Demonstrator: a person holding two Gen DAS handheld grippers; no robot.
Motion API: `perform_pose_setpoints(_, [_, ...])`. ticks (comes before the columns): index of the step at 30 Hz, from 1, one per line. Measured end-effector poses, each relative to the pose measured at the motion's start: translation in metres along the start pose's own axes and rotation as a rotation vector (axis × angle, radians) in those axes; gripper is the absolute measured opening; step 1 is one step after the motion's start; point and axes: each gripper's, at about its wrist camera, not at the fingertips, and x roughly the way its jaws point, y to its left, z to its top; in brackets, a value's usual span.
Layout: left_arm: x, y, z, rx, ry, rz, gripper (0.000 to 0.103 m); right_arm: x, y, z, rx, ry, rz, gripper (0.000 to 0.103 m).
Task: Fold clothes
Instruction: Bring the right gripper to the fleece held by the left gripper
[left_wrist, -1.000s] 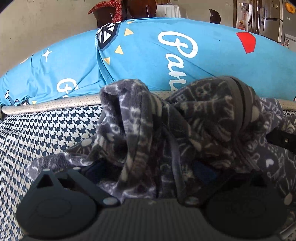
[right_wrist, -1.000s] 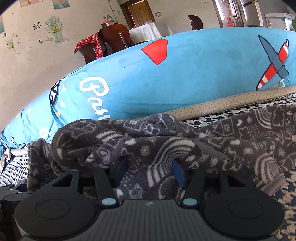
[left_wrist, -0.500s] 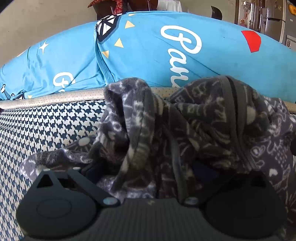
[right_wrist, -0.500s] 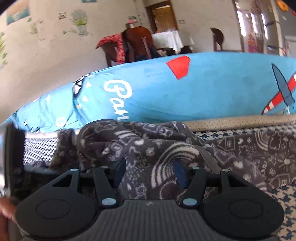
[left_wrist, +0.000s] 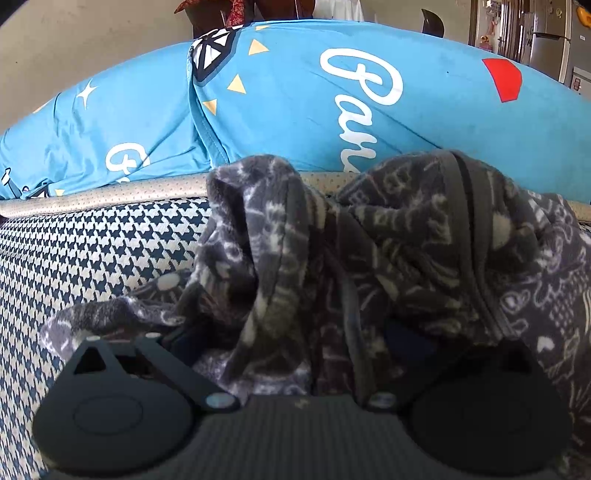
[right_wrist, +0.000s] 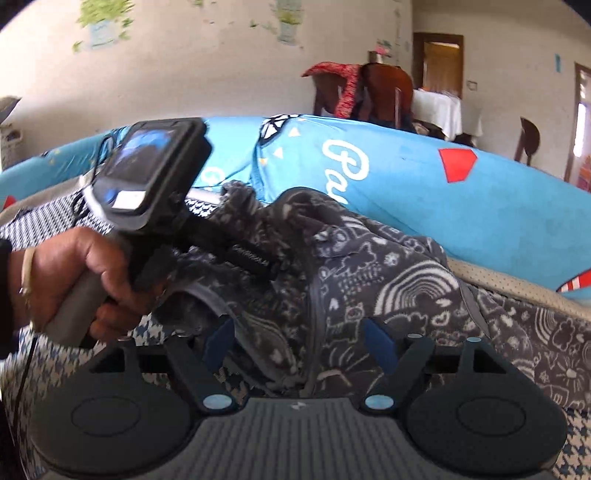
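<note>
A dark grey fleece garment (left_wrist: 388, 251) with white doodle print lies bunched on the houndstooth surface (left_wrist: 92, 251). My left gripper (left_wrist: 295, 343) is pushed into the heap with its jaws wide apart; folds drape over and between its fingers and hide the pads. In the right wrist view the same garment (right_wrist: 369, 266) fills the middle. My right gripper (right_wrist: 297, 341) is open, its blue pads (right_wrist: 376, 343) on either side of a fold with a grey seam. A hand (right_wrist: 85, 273) holds the left gripper (right_wrist: 258, 258), whose fingertips are buried in the cloth.
A big blue printed cushion (left_wrist: 332, 103) runs along the back behind a beige piped edge (left_wrist: 110, 192). Houndstooth fabric (right_wrist: 572, 435) shows at the near right. A chair draped in red cloth (right_wrist: 351, 92) and a white-covered table stand far behind.
My right gripper has swung left, so the hand and left gripper now show, and its jaws have spread wider on the fold. The left gripper has hardly moved.
</note>
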Motion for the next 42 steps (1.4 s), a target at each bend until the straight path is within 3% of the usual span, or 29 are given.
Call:
perform_pose_setpoints(12, [0.002,0.0,-0.002,0.001,0.009,0.004,0.103,0.026,0.045,-0.019,-0.245,0.052,-0.02,0.081])
perform_pose_setpoints(24, [0.002,0.001,-0.003,0.002,0.021,-0.006,0.103,0.068,0.068,-0.026,-0.35,0.049,-0.122,0.079])
perform_pose_setpoints(27, [0.002,0.001,-0.003,0.0,0.024,-0.01,0.103,0.073,0.07,-0.027,-0.372,0.049,-0.14,0.07])
perform_pose_setpoints(31, [0.001,0.001,-0.003,-0.001,0.028,-0.012,0.103,0.077,0.07,-0.029,-0.392,0.053,-0.172,0.05])
perform_pose_setpoints(38, [-0.001,0.0,-0.002,0.001,0.033,-0.007,0.103,0.073,0.063,-0.021,-0.354,0.008,-0.178,0.024])
perform_pose_setpoints(42, [-0.003,0.001,0.001,0.0,0.037,-0.01,0.103,0.072,0.06,-0.018,-0.334,-0.003,-0.174,0.019])
